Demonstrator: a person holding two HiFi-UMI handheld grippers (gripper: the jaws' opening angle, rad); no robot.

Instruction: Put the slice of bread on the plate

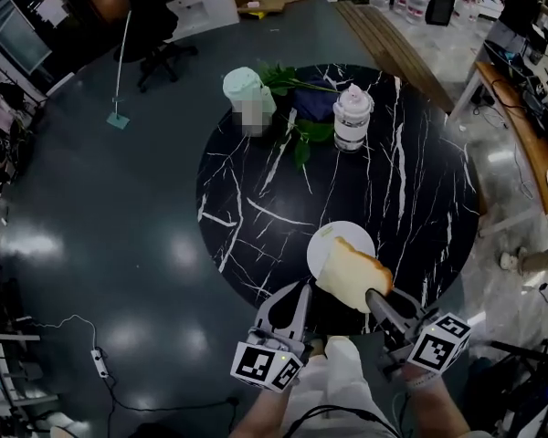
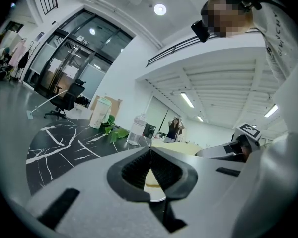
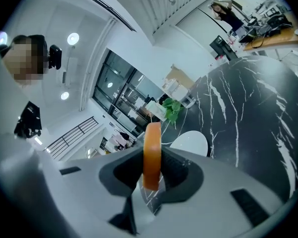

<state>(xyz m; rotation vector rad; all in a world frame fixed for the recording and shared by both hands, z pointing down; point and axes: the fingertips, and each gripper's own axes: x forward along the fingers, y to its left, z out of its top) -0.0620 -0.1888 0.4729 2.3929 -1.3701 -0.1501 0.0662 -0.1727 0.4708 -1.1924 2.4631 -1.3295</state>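
Observation:
A slice of bread (image 1: 352,272) with a tan crust hangs over the near edge of a white plate (image 1: 333,237) on the black marble table (image 1: 420,190). My right gripper (image 1: 373,292) is shut on its lower corner. In the right gripper view the bread (image 3: 152,155) stands edge-on between the pads, and the plate (image 3: 189,144) lies just beyond. My left gripper (image 1: 301,287) hovers at the table's front edge, left of the bread, its pads (image 2: 139,166) together with nothing in them. The plate (image 2: 155,192) shows below those pads.
At the table's far side stand a mint-green canister (image 1: 247,88), a clear plastic bottle (image 1: 353,117) and a leafy green sprig (image 1: 300,133) by a dark blue cloth. A wooden desk (image 1: 530,144) lies to the right and an office chair (image 1: 160,53) on the floor beyond.

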